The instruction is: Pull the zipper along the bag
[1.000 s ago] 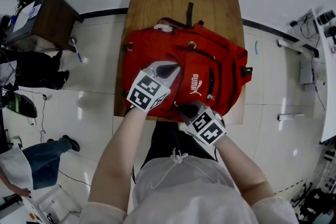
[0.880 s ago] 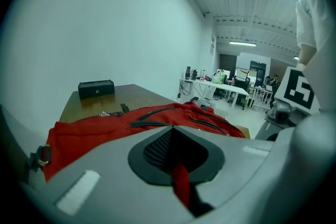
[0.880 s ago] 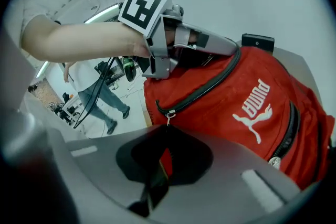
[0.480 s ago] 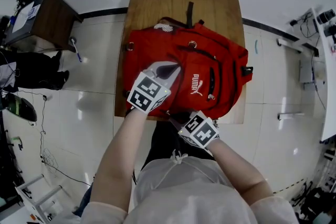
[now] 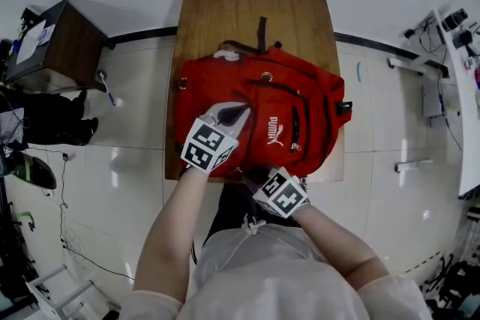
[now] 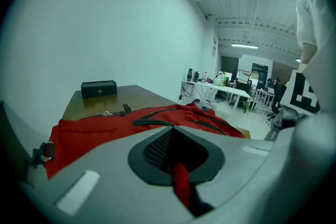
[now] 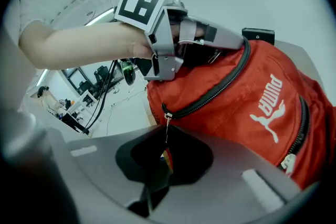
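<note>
left gripper (image 5: 231, 115) pinches the bag (image 5: 300, 105) to brace it; right gripper (image 5: 251, 180), lower centre, clamps the zipper pull (image 7: 166, 134).

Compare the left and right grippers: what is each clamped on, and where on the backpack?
The left gripper is shut on a fold of the red backpack's fabric; the right gripper is shut on the zipper pull. The left one sits over the bag's upper face; the right one is at its near edge, closest to the person. Both are shut, and both grip the same bag.
</note>
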{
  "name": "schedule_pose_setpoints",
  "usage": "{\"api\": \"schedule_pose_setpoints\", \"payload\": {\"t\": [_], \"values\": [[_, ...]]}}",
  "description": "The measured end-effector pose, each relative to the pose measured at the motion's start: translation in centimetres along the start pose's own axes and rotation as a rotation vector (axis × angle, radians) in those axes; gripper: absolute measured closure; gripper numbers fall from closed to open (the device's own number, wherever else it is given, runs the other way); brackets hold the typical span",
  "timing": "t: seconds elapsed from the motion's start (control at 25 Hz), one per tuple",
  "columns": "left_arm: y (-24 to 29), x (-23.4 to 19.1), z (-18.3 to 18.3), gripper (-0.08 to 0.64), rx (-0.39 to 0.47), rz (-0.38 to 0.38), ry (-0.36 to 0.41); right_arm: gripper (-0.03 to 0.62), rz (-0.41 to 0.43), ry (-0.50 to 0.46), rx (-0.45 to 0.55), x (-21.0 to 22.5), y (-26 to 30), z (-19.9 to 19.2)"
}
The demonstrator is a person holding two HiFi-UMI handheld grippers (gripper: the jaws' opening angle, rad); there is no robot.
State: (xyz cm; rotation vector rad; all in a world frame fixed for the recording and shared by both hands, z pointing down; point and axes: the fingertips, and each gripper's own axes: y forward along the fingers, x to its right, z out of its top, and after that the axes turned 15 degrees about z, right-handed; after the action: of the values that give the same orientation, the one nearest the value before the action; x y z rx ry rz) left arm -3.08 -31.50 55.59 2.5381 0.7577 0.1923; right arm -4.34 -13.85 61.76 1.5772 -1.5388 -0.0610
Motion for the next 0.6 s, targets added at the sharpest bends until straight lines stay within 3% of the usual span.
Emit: {"api": "schedule_pose_setpoints", "payload": {"t": [0.24, 0.44, 0.6], "values": [[-3.0, 0.0, 1.9, 0.552, 0.088, 0.081, -0.07, 0.584, -0.085, 0.092, 0.154, 0.8, -3.7, 1.4], [-8.9, 1.7, 4.1, 0.554, 0.211, 0.151, -0.135, 0.584, -0.158, 0.056, 0.281, 0.4, -8.3, 2.6], [-13.9, 4.3, 3.8, 0.554, 0.247, 0.173, -0.153, 0.584, -0.18, 0.033, 0.396, -1.2, -11.5, 2.8]]}}
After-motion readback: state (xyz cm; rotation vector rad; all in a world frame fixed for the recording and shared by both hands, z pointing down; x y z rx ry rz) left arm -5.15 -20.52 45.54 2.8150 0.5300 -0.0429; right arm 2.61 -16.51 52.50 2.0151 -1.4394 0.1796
